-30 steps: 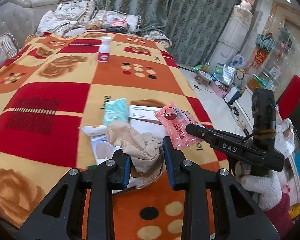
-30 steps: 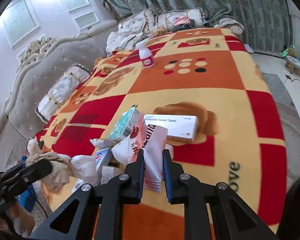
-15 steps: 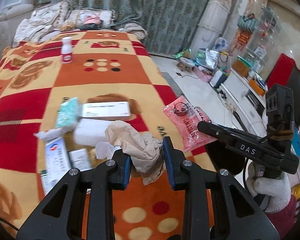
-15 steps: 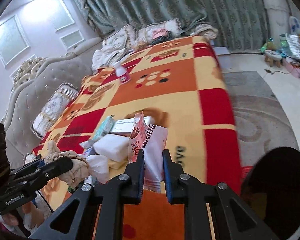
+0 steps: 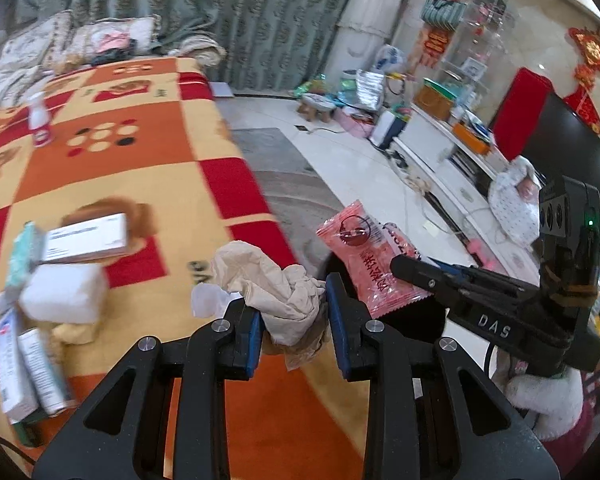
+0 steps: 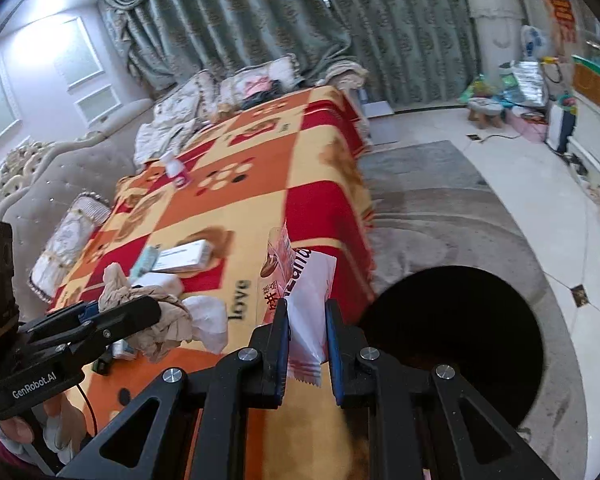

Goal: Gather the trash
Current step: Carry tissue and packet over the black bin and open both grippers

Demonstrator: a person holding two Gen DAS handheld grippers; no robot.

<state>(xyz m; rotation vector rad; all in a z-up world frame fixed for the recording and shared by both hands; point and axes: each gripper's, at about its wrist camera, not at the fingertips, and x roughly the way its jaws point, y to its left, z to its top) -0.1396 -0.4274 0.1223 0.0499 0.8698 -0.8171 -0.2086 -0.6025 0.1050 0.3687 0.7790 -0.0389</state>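
My left gripper (image 5: 292, 304) is shut on a crumpled beige tissue wad (image 5: 272, 284), held above the right edge of the patterned blanket (image 5: 140, 152). In the right wrist view the same wad (image 6: 148, 312) sits in the left gripper (image 6: 140, 310) at lower left. My right gripper (image 6: 307, 326) is shut on a pink and white snack wrapper (image 6: 304, 280); the left wrist view shows that wrapper (image 5: 368, 256) pinched by the right gripper (image 5: 404, 268). A round black bin opening (image 6: 456, 332) lies on the floor just right of the bed, below the wrapper's right side.
Boxes, a tissue pack and tubes (image 5: 60, 248) lie on the blanket, with a white bottle (image 5: 38, 120) farther back. Pillows and green curtains stand behind. A grey rug (image 6: 440, 208), a white cabinet (image 5: 440, 152) and floor clutter fill the right.
Both grippers have swung right with their loads, from over the bed's items to its right edge. The black bin has come into view under the right gripper.
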